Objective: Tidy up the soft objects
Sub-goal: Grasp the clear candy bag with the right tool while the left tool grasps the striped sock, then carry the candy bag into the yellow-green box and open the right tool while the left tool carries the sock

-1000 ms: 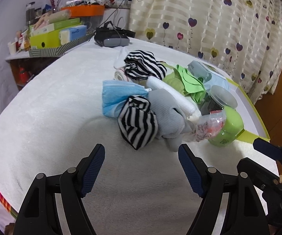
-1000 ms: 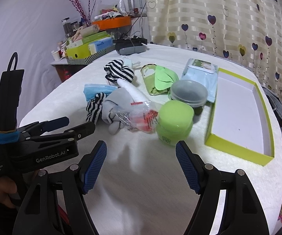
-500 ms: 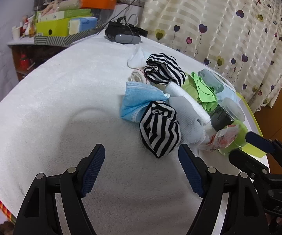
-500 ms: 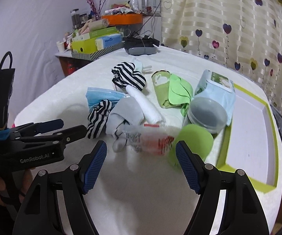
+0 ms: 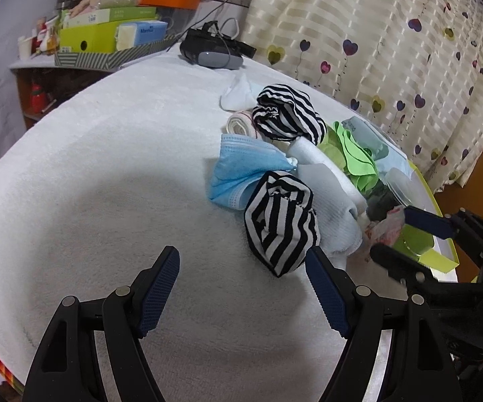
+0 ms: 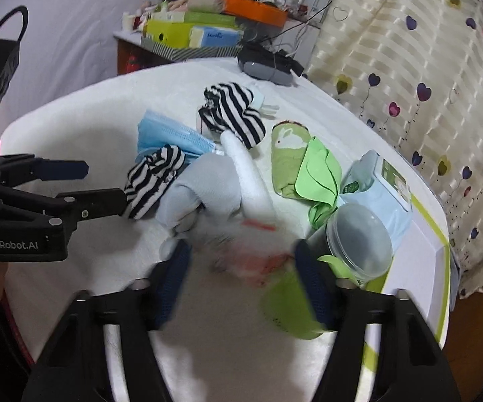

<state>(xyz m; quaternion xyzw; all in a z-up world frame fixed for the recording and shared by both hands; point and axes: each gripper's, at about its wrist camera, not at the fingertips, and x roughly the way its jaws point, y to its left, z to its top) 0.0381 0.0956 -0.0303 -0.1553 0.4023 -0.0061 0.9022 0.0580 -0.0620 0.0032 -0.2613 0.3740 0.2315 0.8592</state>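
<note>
Since a second earlier, the right tongs (image 6: 239,276) had been brought down around the crinkly packet (image 6: 248,258), jaws wide, nothing gripped; blur suggested motion. The left tongs (image 5: 241,288) had been moved nearer the striped sock (image 5: 280,226), gaping and empty. The soft things remained piled beside the tray (image 6: 440,244); sorting was judged barely begun.

The left wrist camera looks low across the desk (image 5: 73,174) toward two o'clock. The right wrist camera sits closer, facing eleven o'clock. Both views share the striped sock (image 5: 280,224) (image 6: 154,181).
</note>
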